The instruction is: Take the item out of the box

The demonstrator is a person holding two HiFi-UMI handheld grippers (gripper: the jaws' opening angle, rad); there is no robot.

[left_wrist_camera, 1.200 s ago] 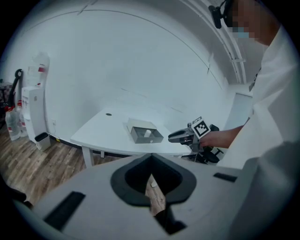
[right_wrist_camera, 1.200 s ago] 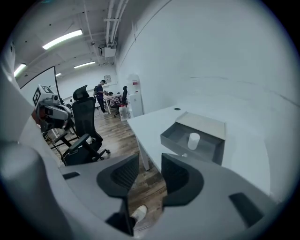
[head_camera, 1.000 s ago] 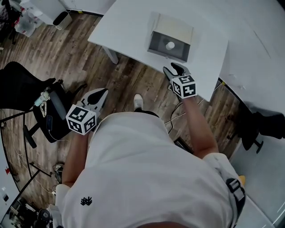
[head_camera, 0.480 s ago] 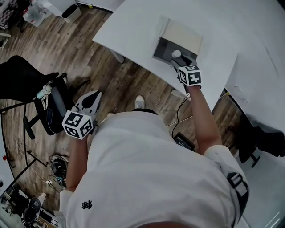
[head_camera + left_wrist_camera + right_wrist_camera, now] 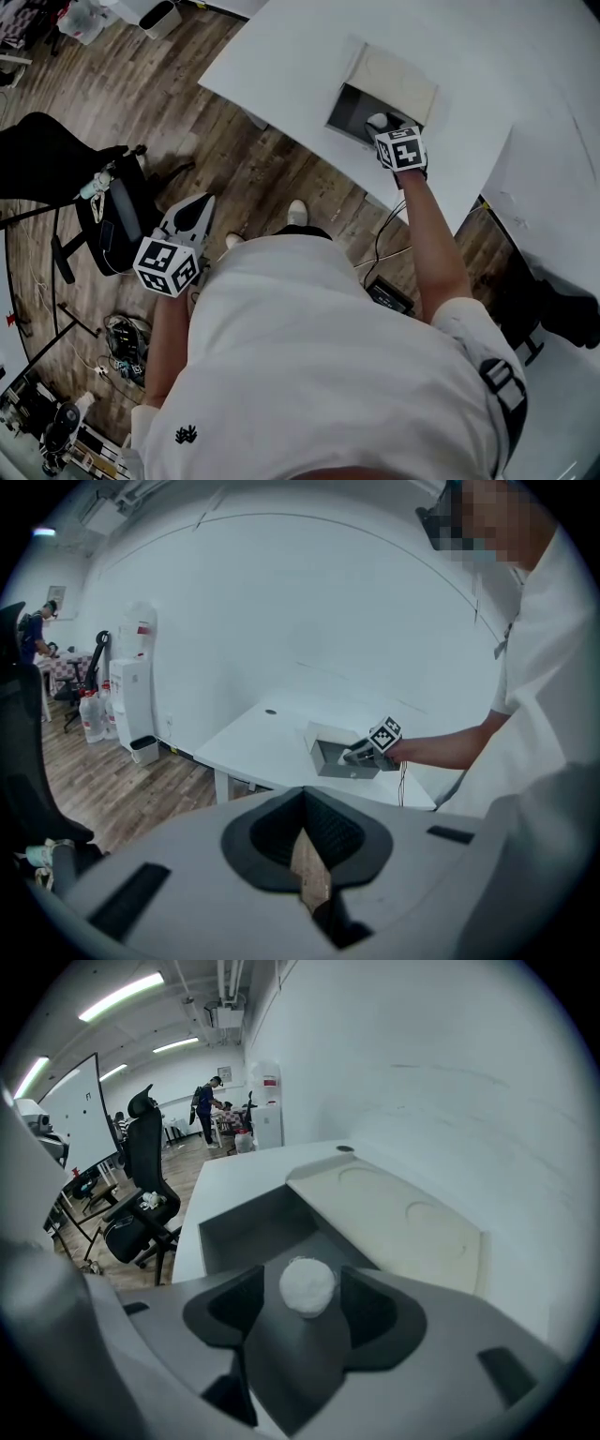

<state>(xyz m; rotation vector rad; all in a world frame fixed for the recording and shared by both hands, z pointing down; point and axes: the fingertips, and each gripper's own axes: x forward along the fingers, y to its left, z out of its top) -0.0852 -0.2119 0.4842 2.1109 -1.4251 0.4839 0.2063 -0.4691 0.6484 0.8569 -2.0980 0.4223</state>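
An open grey box [image 5: 349,99] with its pale lid [image 5: 396,79] folded back stands on the white table [image 5: 281,47]. A small white ball [image 5: 378,121] lies inside it. My right gripper [image 5: 379,123] reaches into the box, its jaws opening. In the right gripper view the ball [image 5: 307,1285] sits between the two fingers [image 5: 242,1296] of the gripper [image 5: 305,1290], and the pads do not press on it. My left gripper [image 5: 204,201] hangs low over the wooden floor at the left, shut and empty. From the left gripper view, the box [image 5: 330,759] and right gripper [image 5: 352,757] show far off.
A black office chair [image 5: 56,169] stands left of me, with cables and gear on the floor [image 5: 122,337]. A second white table [image 5: 553,169] adjoins at the right. A waste bin [image 5: 159,14] stands by the wall. People [image 5: 206,1105] stand far off across the room.
My right gripper has moved from the table's near edge forward into the box and now brackets the ball. The left gripper has hardly moved.
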